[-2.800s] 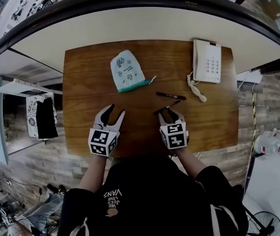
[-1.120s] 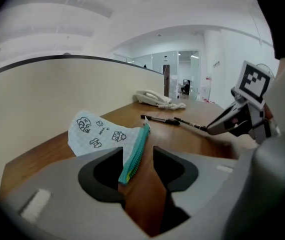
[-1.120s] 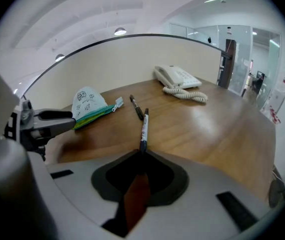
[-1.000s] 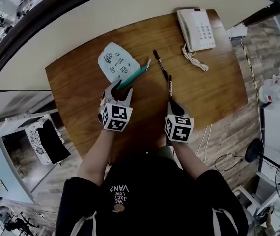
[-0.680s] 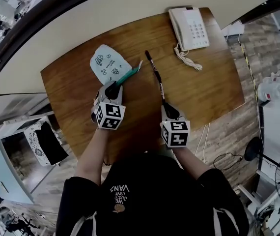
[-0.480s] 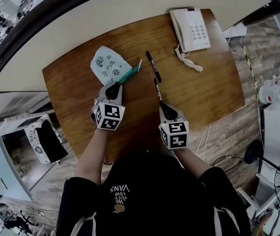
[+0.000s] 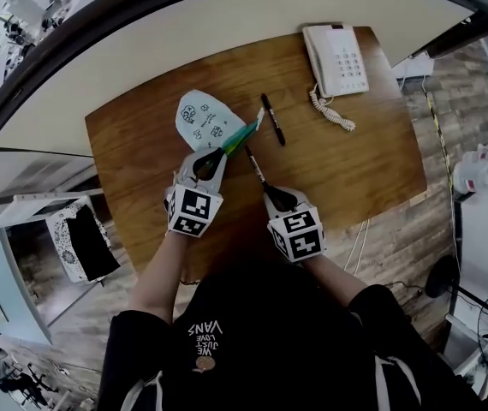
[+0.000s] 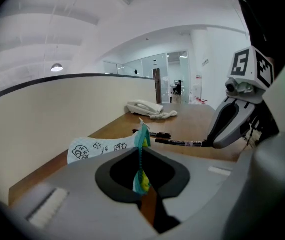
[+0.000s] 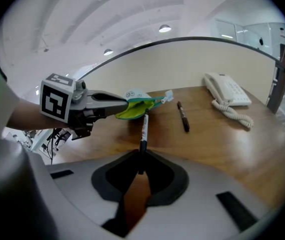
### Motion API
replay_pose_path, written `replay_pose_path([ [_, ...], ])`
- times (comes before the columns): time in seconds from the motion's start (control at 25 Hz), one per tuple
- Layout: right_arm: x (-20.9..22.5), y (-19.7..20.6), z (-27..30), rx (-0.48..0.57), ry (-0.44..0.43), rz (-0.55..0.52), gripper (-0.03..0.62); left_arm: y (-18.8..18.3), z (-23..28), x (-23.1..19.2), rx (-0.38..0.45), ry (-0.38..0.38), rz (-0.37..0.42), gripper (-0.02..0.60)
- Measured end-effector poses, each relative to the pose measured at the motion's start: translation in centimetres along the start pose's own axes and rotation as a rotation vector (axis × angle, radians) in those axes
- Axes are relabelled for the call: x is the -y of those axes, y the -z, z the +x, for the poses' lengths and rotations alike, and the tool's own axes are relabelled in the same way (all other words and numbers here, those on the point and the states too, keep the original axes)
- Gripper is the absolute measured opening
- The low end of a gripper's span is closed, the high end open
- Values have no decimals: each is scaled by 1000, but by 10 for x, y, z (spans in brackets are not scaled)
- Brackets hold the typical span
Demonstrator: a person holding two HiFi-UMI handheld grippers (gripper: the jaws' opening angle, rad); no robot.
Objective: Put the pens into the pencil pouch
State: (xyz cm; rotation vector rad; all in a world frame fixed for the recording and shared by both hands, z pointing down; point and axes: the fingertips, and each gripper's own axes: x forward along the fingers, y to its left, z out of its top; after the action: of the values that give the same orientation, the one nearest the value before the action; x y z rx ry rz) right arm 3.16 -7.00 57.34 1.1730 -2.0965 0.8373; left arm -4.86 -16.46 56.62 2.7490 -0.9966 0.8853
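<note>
So the left gripper [image 7: 212,157] has just been closing its jaws, and it's now pinched on the teal zipper edge of the pencil pouch [image 7: 203,120]. In the left gripper view you can see that edge standing up right between the jaws [image 8: 142,179]. The rest of the pouch, white with little doodles, lies on the wooden worktop [image 7: 355,161] on the far side of that gripper. The right gripper [image 7: 271,193] is clamped on the back end of a black pen [image 7: 254,163], whose front end points at the pouch and sits right at its opening. From the right gripper view [image 9: 140,169] the mouth gapes a bit and shows a yellow-green lining [image 9: 132,109], with the pen's front end [image 9: 144,126] just at the lip. Can't tell if it's actually inside. A second pen [image 7: 272,118] lies loose on the worktop just to the right of the pouch, not touching it. A white telephone [image 7: 338,60] with a curly cord sits well off to the pouch's right, beyond that loose pen.
</note>
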Motion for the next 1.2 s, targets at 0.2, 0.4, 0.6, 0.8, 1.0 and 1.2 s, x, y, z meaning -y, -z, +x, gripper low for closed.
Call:
replay_pose_path([
  [0.2, -26, -6, -1, -26, -84, -46, 52, -8, -12, 18, 32, 45, 37, 29],
  [0.4, -41, -15, 4, -48, -128, -79, 52, -11, -21, 37, 58, 85, 42, 29],
  [0.6, -44, -34, 13, -36, -158, -93, 52, -12, -27, 45, 91, 109, -7, 29],
  [0.8, -48, -56, 28, -1, -232, -74, 53, -20, -34, 36, 160, 110, -148, 29],
  [1.0, -49, -75, 41, 62, -266, -12, 53, -21, -44, 21, 206, 86, -296, 28],
  [1.2, -46, -96, 38, 184, -301, 75, 77, -24, -50, 10, 248, 81, -384, 28],
])
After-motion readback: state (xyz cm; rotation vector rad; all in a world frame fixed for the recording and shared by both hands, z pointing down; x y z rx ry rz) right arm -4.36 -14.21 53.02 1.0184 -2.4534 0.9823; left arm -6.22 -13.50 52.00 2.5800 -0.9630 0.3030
